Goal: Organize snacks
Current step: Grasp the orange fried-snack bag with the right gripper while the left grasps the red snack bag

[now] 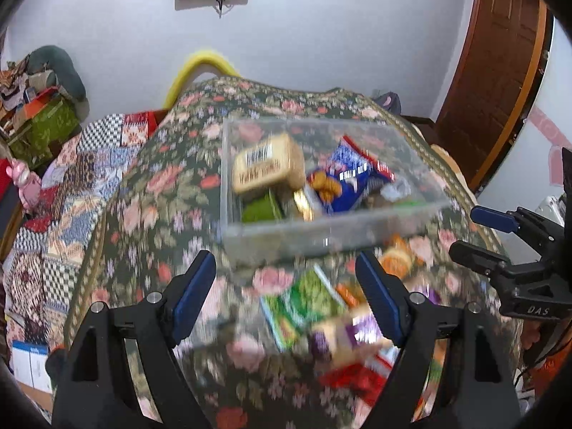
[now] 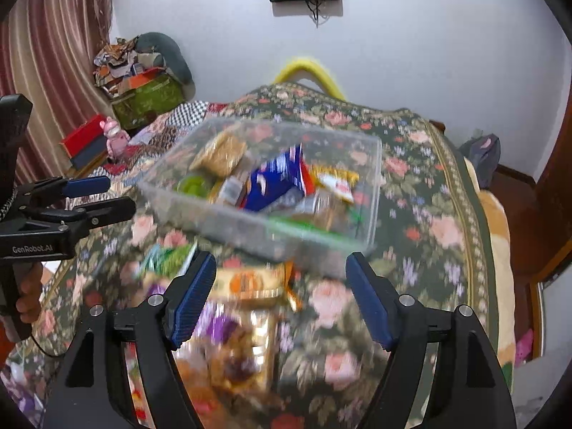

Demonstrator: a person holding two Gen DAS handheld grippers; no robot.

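A floral tablecloth (image 1: 150, 193) in dark green with pink roses covers the table and fills most of both wrist views, spreading under and ahead of both grippers. On it, ahead of the left gripper (image 1: 286, 300) and a little to its right, stands a clear plastic bin (image 1: 321, 228); from the right gripper (image 2: 279, 296) the same bin (image 2: 286, 239) sits straight ahead, its near wall just beyond the fingertips. Inside the bin lie several snacks: a tan biscuit pack (image 1: 268, 164) with a barcode at the far left, a blue cookie bag (image 1: 350, 175) toward the middle, a green packet (image 1: 259, 209) low against the near wall, and a yellow and white sachet (image 2: 336, 182) on the right side as the right camera sees it. Loose snacks remain on the cloth nearer than the bin: a green wrapper (image 1: 304, 304) lies between the left gripper's fingers, a purple packet (image 1: 343, 336) and a red packet (image 1: 354, 379) lie closer in below it, and a gold and orange pack (image 2: 254, 282) rests between the right gripper's fingers. Motion blur smears these wrappers, so their labels cannot be read. Both grippers stand with their blue-padded jaws spread wide and nothing between the pads. The right gripper shows at the right edge of the left view, the left one at the left edge of the right view, each apart from the bin.
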